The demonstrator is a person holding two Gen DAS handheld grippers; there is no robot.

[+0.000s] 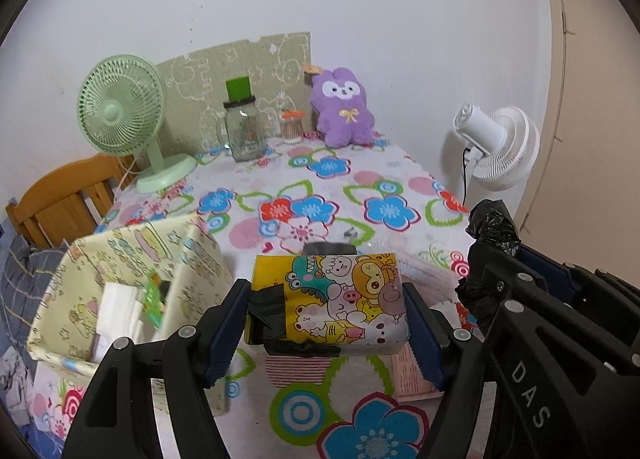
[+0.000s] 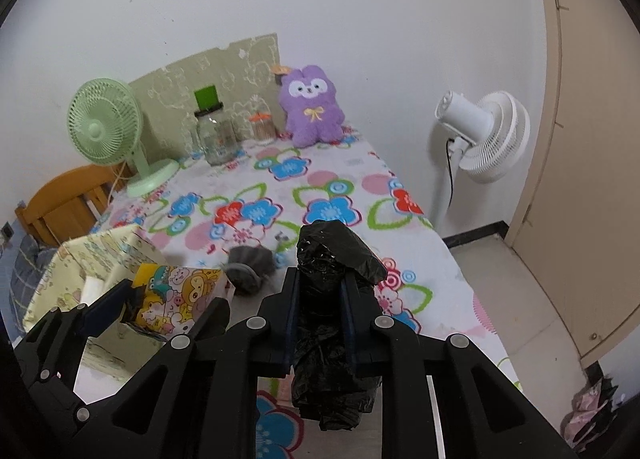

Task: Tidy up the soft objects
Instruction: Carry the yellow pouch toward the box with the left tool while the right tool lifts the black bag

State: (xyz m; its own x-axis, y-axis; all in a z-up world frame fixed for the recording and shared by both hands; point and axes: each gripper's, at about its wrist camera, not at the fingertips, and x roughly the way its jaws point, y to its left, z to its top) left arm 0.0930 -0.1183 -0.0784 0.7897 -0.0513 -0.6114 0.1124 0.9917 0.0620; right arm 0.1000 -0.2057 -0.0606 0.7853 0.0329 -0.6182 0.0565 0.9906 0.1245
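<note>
My left gripper (image 1: 326, 307) is shut on a yellow cartoon-print tissue pack (image 1: 336, 301) and holds it above the flowered table, just right of a pale yellow fabric storage box (image 1: 192, 259). The pack (image 2: 180, 291) and the left gripper (image 2: 172, 301) also show in the right wrist view. My right gripper (image 2: 320, 291) is shut on a crumpled black plastic bag (image 2: 332, 259); the bag (image 1: 494, 225) shows at the right of the left wrist view. A purple plush toy (image 1: 344, 107) sits at the table's far edge. A grey fuzzy object (image 2: 250, 263) lies mid-table.
A green desk fan (image 1: 124, 115), a glass jar (image 1: 242, 127) with a green lid and a small cotton-swab jar (image 1: 291, 125) stand at the back. A white floor fan (image 2: 480, 135) stands right of the table. A wooden chair (image 1: 64, 199) is at the left. The box holds white tissues (image 1: 116, 307).
</note>
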